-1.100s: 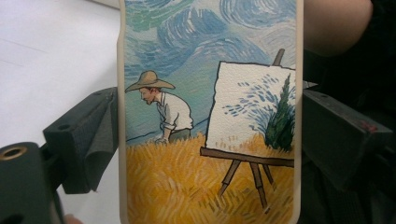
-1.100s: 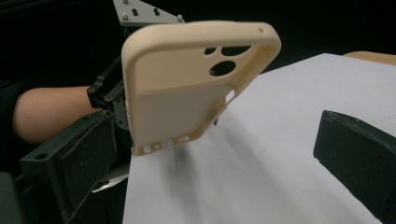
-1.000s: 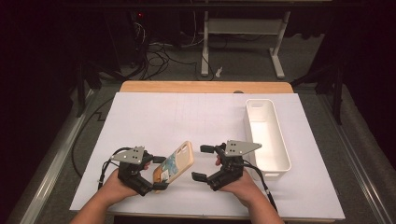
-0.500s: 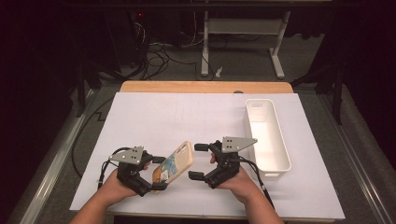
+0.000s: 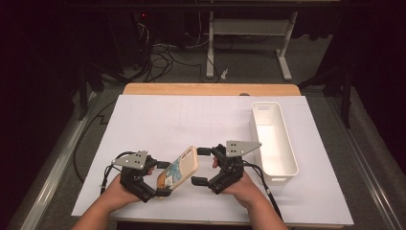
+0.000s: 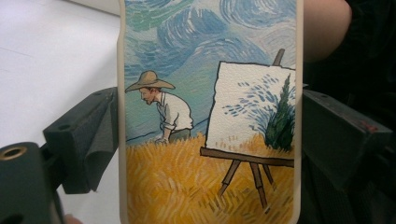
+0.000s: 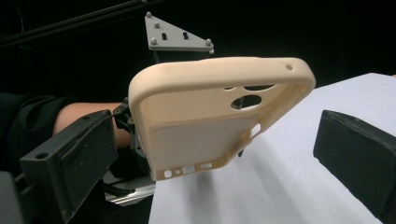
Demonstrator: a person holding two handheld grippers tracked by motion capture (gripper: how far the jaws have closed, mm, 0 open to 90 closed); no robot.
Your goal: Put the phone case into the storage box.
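The left gripper is clamped across the width of a phone case, one black jaw pressed on each long edge, as the left gripper view shows. It holds the case lifted off the white table cover and tilted, with the far end leaning away toward the right gripper. In the left gripper view the case faces its camera with its printed back: a painter in a straw hat bending in a yellow field beside an easel, under a swirling blue sky.

The right gripper stands just beside the case's far side with its jaws spread wide and nothing between them; they do not touch the case. The right gripper view looks into the case's plain cream inside, with its camera cut-outs and port holes, and past it to the left gripper's grey plate and the person's forearm.

Farther out on the right gripper's outer side, a long white bin lies on the cover with nothing in it. Beyond the cover, a wooden table edge runs across.
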